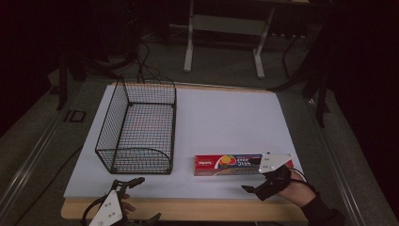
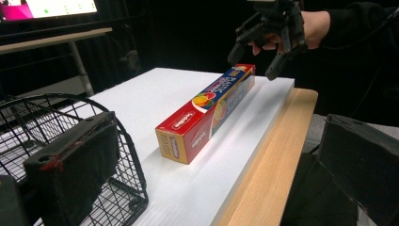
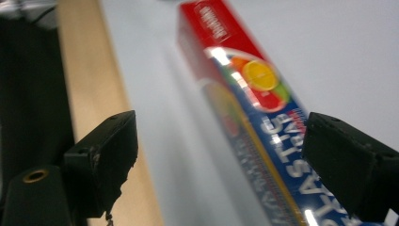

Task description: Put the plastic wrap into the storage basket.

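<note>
A long red and blue box point(image 1: 230, 165) of plastic wrap lies flat on the white board point(image 1: 226, 117), near its front right. My right gripper point(image 1: 258, 184) is open and hovers over the box's right end. In the right gripper view the box point(image 3: 244, 80) runs between the two jaws of the right gripper point(image 3: 228, 160), closer to the right one. My left gripper point(image 1: 143, 200) is open at the front left edge with nothing between its jaws. From the left gripper view, the box point(image 2: 207, 113) lies ahead, with the right gripper point(image 2: 254, 61) above its far end.
A black wire basket point(image 1: 136, 127) stands on the left of the board, with its rim point(image 2: 61, 101) just in front of my left gripper. A wooden table edge point(image 1: 188, 207) runs along the front. Table legs and cables lie on the floor behind.
</note>
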Motion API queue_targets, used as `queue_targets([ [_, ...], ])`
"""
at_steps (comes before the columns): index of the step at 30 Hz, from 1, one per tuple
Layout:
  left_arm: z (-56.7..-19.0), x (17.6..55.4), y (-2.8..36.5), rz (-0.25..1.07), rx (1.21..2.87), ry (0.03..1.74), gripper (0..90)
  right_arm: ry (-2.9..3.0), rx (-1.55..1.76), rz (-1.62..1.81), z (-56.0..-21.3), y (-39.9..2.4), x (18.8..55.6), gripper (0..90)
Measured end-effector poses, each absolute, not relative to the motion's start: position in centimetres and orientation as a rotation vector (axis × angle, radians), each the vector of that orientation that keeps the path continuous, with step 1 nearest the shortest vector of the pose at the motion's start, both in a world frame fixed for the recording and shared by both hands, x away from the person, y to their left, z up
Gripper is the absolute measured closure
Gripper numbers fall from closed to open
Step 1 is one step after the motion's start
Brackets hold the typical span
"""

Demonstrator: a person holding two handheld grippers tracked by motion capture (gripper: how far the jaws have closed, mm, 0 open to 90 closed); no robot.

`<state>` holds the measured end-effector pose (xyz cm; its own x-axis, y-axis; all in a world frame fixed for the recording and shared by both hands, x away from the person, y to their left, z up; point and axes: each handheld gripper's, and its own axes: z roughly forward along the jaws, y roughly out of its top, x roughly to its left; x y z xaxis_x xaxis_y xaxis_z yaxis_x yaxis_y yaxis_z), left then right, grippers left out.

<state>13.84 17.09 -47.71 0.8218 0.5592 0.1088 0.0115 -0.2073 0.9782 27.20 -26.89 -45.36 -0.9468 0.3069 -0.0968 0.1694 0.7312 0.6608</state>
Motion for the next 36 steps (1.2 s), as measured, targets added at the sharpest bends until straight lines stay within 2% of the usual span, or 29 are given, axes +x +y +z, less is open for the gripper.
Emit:
queue_targets([
  [36,-47.7,13.8,17.0,0.53,1.726,0.44,0.0,2.857,0.194,0.393,-44.7,-24.7,32.6,10.6],
])
